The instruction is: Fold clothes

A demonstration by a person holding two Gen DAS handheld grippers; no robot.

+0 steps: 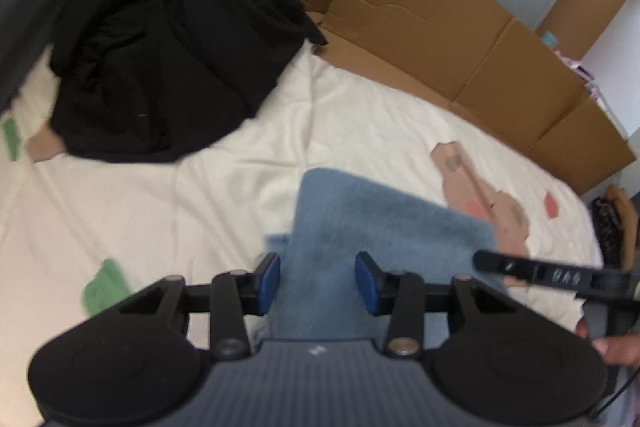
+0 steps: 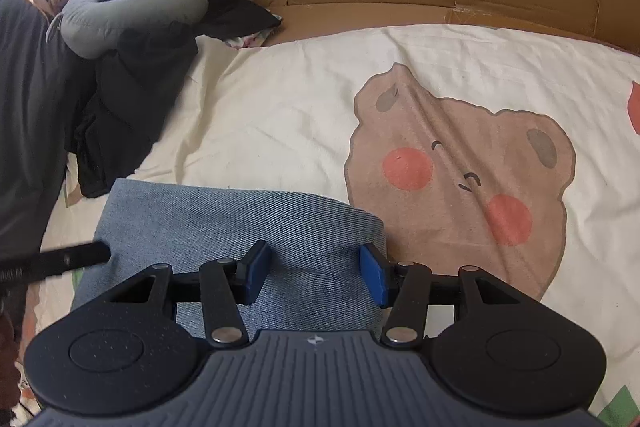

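folded jeans [image 2: 240,223] on bedsheet [image 2: 300,99], dark clothes pile [image 1: 160,67] behind left

A bed [image 2: 288,99] carries everything here, spread with a cream sheet that is creased and printed with a brown bear face with pink cheeks [image 2: 460,163] and small green patches [image 1: 106,285]. A folded piece of blue denim [image 2: 240,219] lies flat on the near part of the sheet, just beside the bear print. Farther back a heap of black clothes [image 1: 168,75] sits crumpled on the sheet, with a grey neck pillow [image 2: 132,15] resting on it. Flattened brown cardboard [image 1: 460,39] stands along the bed's far edge.
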